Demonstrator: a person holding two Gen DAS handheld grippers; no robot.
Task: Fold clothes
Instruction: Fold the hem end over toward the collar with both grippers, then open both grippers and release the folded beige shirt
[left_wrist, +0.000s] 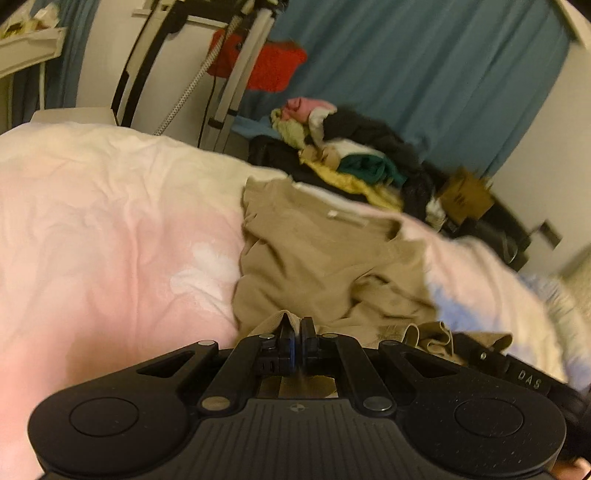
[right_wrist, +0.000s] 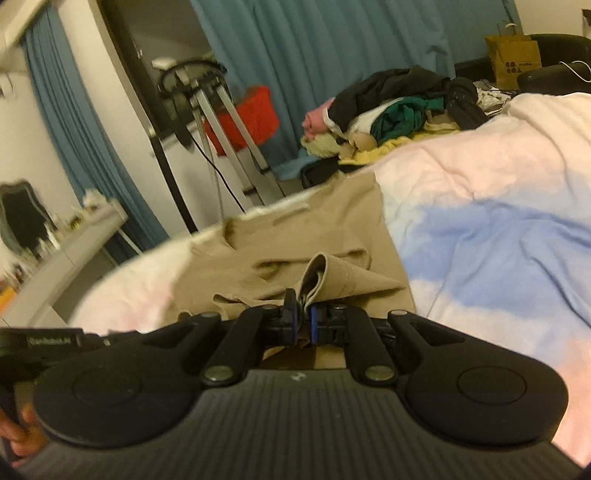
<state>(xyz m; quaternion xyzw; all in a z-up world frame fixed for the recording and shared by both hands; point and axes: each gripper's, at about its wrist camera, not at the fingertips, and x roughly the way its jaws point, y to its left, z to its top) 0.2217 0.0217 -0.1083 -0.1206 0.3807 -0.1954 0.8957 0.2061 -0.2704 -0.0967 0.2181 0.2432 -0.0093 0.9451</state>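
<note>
A tan garment (left_wrist: 325, 254) lies crumpled on a pink, white and blue bedspread (left_wrist: 110, 236). My left gripper (left_wrist: 298, 325) is shut on a fold of its near edge. In the right wrist view the same tan garment (right_wrist: 314, 236) spreads ahead on the bedspread (right_wrist: 498, 229). My right gripper (right_wrist: 303, 304) is shut on a bunched fold of it that stands up between the fingers. The right gripper's body (left_wrist: 517, 369) shows at the lower right of the left wrist view, and the left gripper's body (right_wrist: 44, 341) at the left of the right wrist view.
A pile of mixed clothes (left_wrist: 354, 155) lies at the far side of the bed, also in the right wrist view (right_wrist: 399, 107). Behind are a blue curtain (left_wrist: 424, 74), a red basket (left_wrist: 273, 66), a metal stand (right_wrist: 221, 122), a paper bag (right_wrist: 513, 59) and a shelf (right_wrist: 66, 251) at left.
</note>
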